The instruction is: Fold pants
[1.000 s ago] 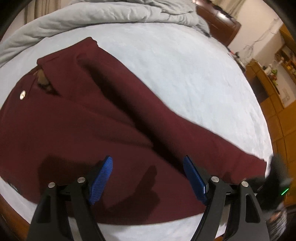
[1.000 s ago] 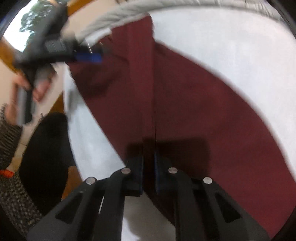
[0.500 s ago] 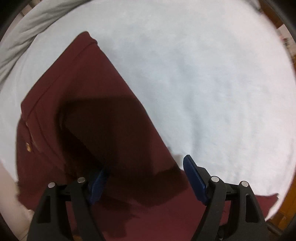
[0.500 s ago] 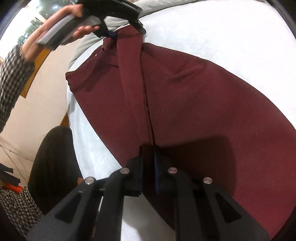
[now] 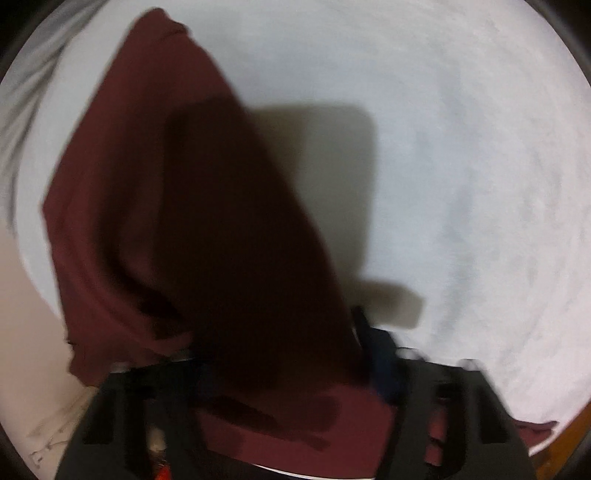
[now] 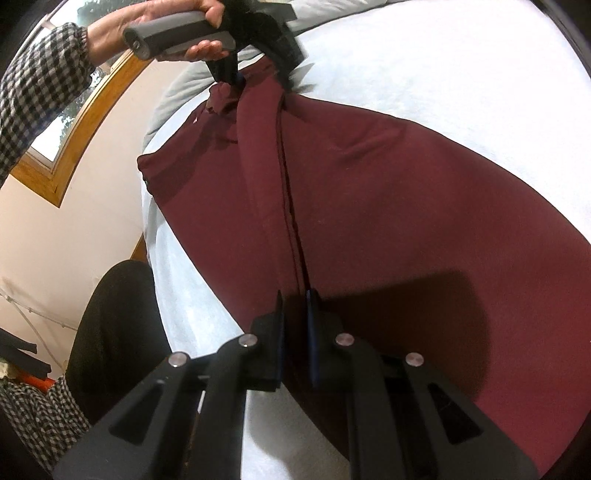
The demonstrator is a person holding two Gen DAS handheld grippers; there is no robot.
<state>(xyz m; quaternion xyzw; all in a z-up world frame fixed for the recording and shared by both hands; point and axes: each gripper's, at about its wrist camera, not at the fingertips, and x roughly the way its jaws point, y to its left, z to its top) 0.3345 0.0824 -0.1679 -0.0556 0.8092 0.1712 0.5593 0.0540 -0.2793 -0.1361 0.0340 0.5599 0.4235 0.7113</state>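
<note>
1. Pants (image 6: 369,206): one pair, dark maroon, on the white bed sheet (image 6: 461,62). There are two handheld grippers, and one hand (image 6: 166,26) with a black-and-white checked sleeve (image 6: 40,81) is in sight.
2. The cloth is plain and matte, with no pattern. In the right wrist view a lengthwise fold runs up the middle, one layer lapped over the other along a dark seam line. A bunched, knot-like wad of fabric sits at the far end.
3. The garment's long axis runs from the near gripper away toward the far-left part of the bed, where a grey duvet (image 6: 177,92) lies beside it. The broad part spreads to the right, flat on the sheet.
4. The right gripper (image 6: 295,332) is clamped tight on the near edge of the pants, right at the fold line.
5. The left gripper (image 6: 255,77), held in the person's hand, points steeply down at the far end. Its jaws have just been closing, fabric is gathered between them, and it pinches the bunched cloth, which is lifted a little off the sheet.
6. The left wrist view is blurred: maroon fabric (image 5: 177,221) drapes from the fingers down onto the sheet (image 5: 461,147), in heavy shadow.
</note>
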